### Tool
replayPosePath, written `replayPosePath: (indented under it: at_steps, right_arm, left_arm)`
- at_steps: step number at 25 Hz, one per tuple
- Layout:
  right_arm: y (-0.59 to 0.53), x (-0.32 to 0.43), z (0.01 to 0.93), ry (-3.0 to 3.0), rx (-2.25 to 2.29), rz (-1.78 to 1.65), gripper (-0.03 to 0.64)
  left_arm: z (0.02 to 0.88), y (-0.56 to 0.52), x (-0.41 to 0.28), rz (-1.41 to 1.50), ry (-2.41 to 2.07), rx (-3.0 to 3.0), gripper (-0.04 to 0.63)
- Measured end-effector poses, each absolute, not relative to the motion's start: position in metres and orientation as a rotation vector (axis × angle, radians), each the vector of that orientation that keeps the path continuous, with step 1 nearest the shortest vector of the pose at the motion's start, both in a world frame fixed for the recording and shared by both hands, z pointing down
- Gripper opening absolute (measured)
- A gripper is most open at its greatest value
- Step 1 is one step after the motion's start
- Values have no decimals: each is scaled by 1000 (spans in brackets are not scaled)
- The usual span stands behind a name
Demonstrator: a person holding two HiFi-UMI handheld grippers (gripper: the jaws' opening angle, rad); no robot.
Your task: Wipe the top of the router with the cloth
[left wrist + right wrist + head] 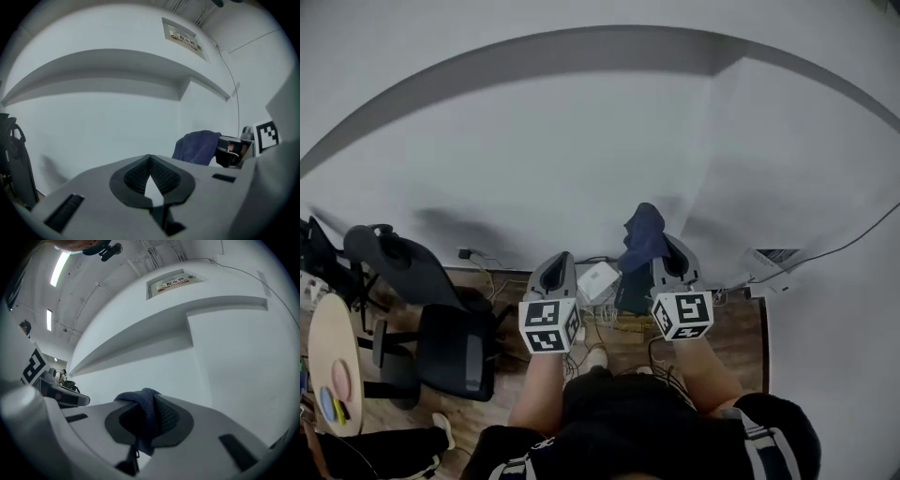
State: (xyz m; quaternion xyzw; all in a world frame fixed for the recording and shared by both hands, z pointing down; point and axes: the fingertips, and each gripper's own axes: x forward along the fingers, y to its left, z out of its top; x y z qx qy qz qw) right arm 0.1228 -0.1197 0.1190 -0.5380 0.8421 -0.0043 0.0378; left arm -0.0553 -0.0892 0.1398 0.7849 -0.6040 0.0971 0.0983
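Clamping the blue cloth (pixel 642 230), right gripper (pixel 149 404) — left gripper (pixel 150 161) closed on nothing.

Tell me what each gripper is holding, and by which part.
The right gripper pinches the dark blue cloth at a bunched fold. The left gripper is shut and holds nothing.

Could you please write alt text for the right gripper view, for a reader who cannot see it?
The right hand-held gripper is shut on a dark blue cloth, facing a plain white wall. The left hand-held gripper shows at the left edge.
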Motion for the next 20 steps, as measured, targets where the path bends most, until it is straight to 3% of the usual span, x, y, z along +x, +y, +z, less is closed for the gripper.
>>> replayPosePath:
  at_steps: [5,20]
  right_arm:
    - [-128,127,85,2550,-1626,45,17]
    - [-150,122,75,2562,-1600,66,17]
  left_arm:
    - [96,-95,-50,279,-1825,2396,-1]
    - [98,-127,-35,253,-1758,2417,-2]
